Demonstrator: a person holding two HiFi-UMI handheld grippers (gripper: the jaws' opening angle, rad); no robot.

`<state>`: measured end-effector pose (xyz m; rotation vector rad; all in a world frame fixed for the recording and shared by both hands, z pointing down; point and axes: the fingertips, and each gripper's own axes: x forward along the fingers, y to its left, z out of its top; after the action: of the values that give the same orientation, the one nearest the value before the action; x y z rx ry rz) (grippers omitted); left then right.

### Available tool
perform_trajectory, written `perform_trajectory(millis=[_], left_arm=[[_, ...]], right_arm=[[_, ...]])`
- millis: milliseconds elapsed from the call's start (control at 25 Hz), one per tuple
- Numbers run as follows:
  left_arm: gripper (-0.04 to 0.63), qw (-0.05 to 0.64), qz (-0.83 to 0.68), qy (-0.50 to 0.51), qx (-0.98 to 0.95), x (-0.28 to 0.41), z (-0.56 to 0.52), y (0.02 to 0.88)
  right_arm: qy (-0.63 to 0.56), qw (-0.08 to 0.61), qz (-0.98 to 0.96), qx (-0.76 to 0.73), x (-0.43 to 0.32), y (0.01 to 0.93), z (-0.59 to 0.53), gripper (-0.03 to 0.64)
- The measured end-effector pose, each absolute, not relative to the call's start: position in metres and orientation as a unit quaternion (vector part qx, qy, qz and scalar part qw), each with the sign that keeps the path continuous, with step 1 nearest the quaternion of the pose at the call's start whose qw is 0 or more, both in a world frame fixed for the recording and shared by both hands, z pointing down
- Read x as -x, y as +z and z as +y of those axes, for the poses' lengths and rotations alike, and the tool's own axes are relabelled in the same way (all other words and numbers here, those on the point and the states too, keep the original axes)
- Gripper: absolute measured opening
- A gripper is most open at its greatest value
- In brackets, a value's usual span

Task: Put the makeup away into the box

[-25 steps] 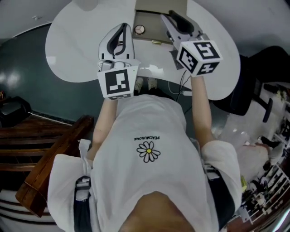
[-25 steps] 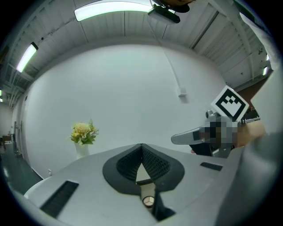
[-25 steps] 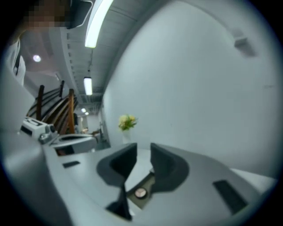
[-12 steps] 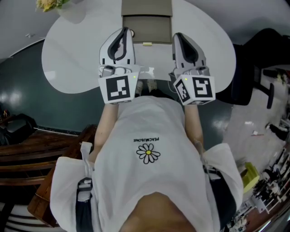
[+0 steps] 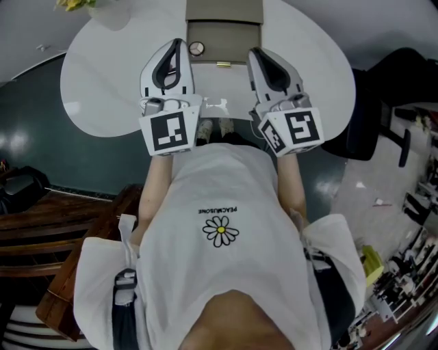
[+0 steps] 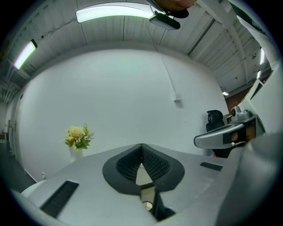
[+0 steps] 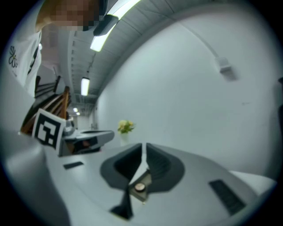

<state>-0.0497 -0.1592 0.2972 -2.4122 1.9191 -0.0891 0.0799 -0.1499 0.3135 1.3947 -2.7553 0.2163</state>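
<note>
Bench [image 5: 102, 82] white w/ rounded edge, seen from above past the person's white shirt [image 5: 219, 205]. Tan box [image 5: 224, 10] at far middle of bench, brass latch [image 5: 224, 65] on its near edge. Small round makeup piece [image 5: 196, 48] sits on the box's darker near part, by its left side; can't tell if it lies in a compartment. Same piece shows low in the right gripper view [image 7: 139, 187], on a tan surface beyond the tips.

Left hand-held gripper [image 5: 172, 44] held about level over near part of bench, pointing away from the person, tip just left of the round piece. Jaws together at the tips, nothing between them. Right hand-held gripper [image 5: 256, 52] alongside, tip over the box's right edge, apart from the left one. Its jaws are also pressed together, empty.

Vase of yellow flowers [image 6: 78, 137] at far left of bench, well apart from the box. Wooden stairs [image 5: 41, 205] on the left, beyond the bench.
</note>
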Motion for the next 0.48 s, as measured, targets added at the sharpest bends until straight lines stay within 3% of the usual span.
perform_trajectory(millis=[200,320,480], left_arm=[[0.018,0.035,0.657,-0.032,0.752,0.093,-0.151,0.304],[0.018,0.039,0.685,-0.040,0.726,0.127,-0.137,0.309],[0.018,0.021,0.738,-0.031,0.674,0.181,-0.105,0.319]], right_arm=[[0.025,0.094,-0.945,-0.312,-0.005,0.320,-0.145,0.047],[-0.008,0.163,-0.961,-0.222,0.039,0.334,-0.138,0.135],[-0.054,0.266,-0.959,-0.081,0.097,0.370,-0.129,0.155]])
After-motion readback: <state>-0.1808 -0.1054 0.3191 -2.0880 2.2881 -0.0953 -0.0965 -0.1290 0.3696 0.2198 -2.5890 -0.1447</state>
